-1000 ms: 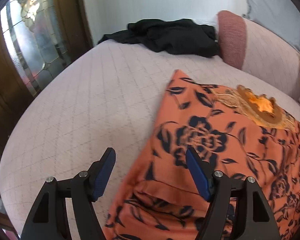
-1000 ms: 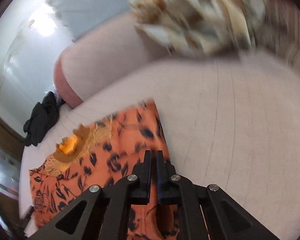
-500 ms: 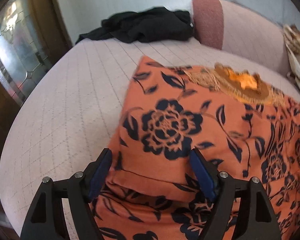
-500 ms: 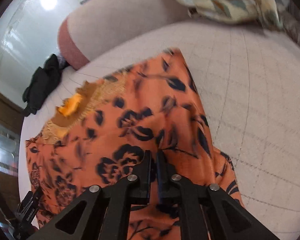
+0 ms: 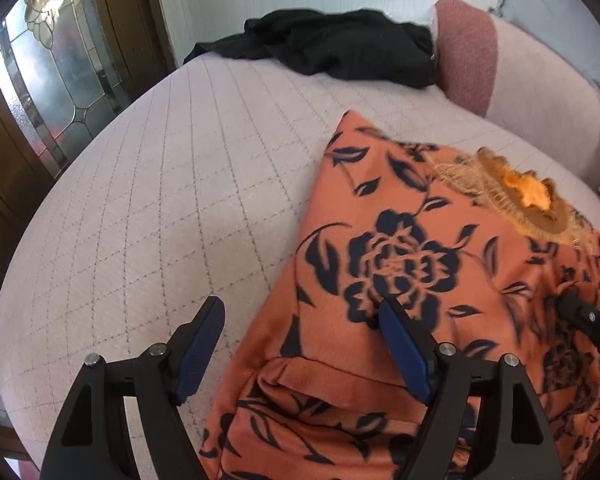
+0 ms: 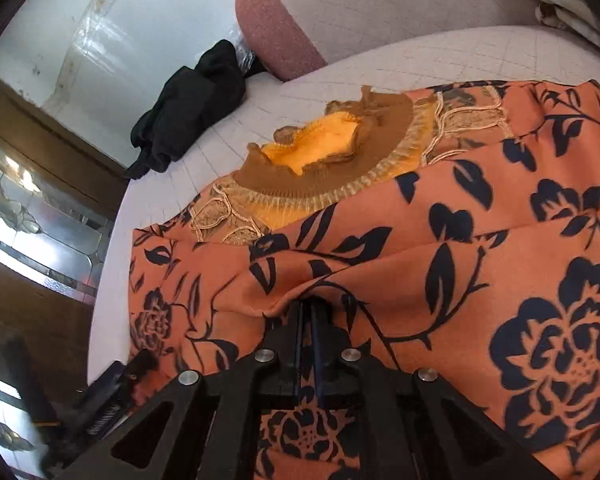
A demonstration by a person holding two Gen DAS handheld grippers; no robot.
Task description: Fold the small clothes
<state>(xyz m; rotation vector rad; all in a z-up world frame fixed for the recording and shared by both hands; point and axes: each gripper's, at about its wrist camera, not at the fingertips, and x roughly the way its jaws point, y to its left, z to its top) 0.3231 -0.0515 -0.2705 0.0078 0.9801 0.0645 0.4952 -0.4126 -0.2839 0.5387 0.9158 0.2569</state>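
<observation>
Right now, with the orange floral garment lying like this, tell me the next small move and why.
Probably bring the open left gripper down and shut it on the folded edge of the orange floral garment between its blue pads. The right gripper is already shut on a pinched ridge of the cloth, while the left grips nothing; both must hold it to carry the fold across the quilted bed.

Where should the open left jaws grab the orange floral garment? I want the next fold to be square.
Probably the orange floral garment at its near left side edge, just above the folded-over band. The left gripper already straddles that edge, one finger on the quilted cover; come in from the left, low, and pinch the edge. The right gripper holds the other side.
</observation>
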